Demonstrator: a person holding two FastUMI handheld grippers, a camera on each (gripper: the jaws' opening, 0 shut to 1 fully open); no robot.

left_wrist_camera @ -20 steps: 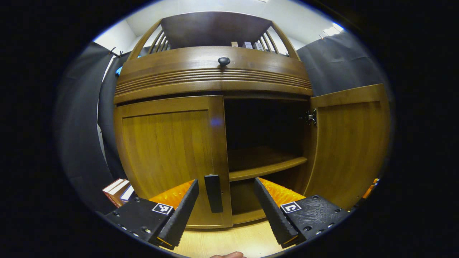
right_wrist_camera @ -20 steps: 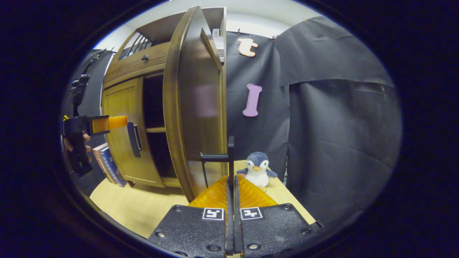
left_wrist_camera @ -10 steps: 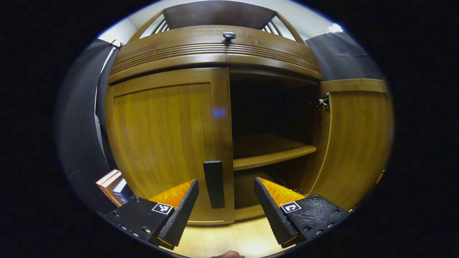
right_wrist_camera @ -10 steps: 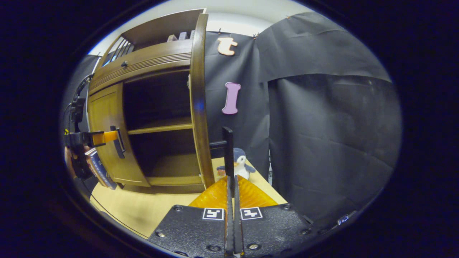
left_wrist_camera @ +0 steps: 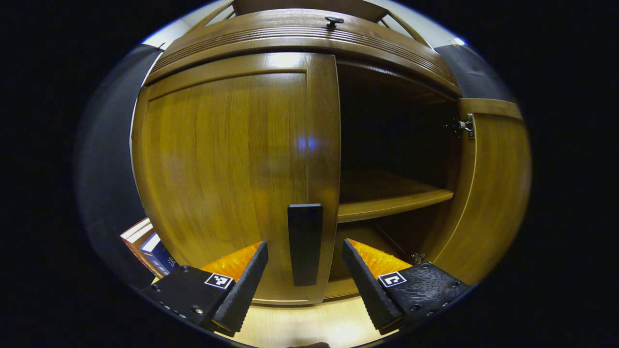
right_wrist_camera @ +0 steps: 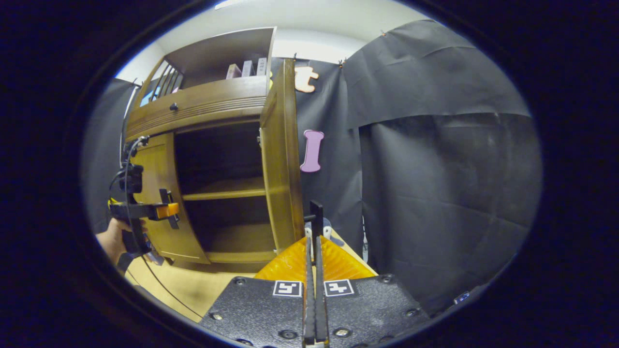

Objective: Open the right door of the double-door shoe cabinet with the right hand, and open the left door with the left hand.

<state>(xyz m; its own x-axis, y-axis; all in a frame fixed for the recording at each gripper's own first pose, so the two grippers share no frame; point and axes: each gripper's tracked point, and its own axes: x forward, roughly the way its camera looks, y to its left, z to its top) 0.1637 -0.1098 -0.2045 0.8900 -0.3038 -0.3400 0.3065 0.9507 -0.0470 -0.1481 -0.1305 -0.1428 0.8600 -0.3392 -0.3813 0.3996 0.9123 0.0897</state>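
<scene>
Your left gripper (left_wrist_camera: 304,268) has its jaws spread wide, with the left door's handle (left_wrist_camera: 304,244) standing upright between them, touched by neither jaw. That left door (left_wrist_camera: 232,169) is shut against the shoe cabinet (left_wrist_camera: 300,36). Your right gripper (right_wrist_camera: 313,246) has its jaws pressed together on the thin black handle (right_wrist_camera: 316,220) of the right door (right_wrist_camera: 280,164), which stands swung wide open (edge-on to you), baring the shelf (right_wrist_camera: 225,188). The cabinet stands on the pale worktop (right_wrist_camera: 193,285).

Black textured left tool (left_wrist_camera: 304,280) body, square black-and-white markers, screws, right tool (right_wrist_camera: 312,290) alike
</scene>
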